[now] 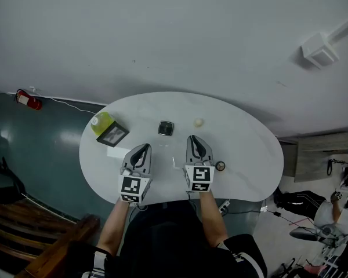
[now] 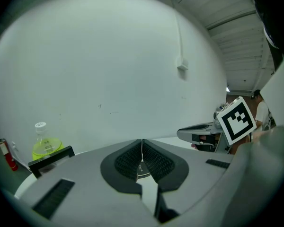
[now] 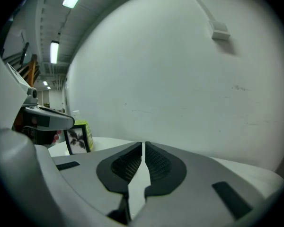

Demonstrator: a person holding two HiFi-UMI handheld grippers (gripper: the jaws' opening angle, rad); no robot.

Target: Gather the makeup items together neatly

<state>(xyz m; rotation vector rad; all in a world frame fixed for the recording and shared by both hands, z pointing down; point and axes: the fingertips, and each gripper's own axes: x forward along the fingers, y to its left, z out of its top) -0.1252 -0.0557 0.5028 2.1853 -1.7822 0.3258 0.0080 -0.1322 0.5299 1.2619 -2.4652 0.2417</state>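
On the white oval table [image 1: 249, 149] lie a black square compact [image 1: 166, 128], a small cream round item [image 1: 198, 122] and a small dark-rimmed round item [image 1: 220, 166]. My left gripper [image 1: 143, 148] hovers just short of the compact, a little to its left. My right gripper [image 1: 195, 139] is below the cream item, and the dark-rimmed item lies to the right of its body. Both are shut with nothing between the pads. In the left gripper view the shut gripper [image 2: 142, 143] shows the compact [image 2: 141, 167] just beyond its tips. The shut right gripper [image 3: 143, 145] points at the bare wall.
A yellow-green bottle [image 1: 102, 122] and a black picture frame [image 1: 112, 134] stand at the table's left end; both show as the bottle [image 2: 43, 144] and the frame [image 3: 76, 140] in the gripper views. The table's near edge lies under my arms. A dark wooden bench [image 1: 23, 225] sits lower left.
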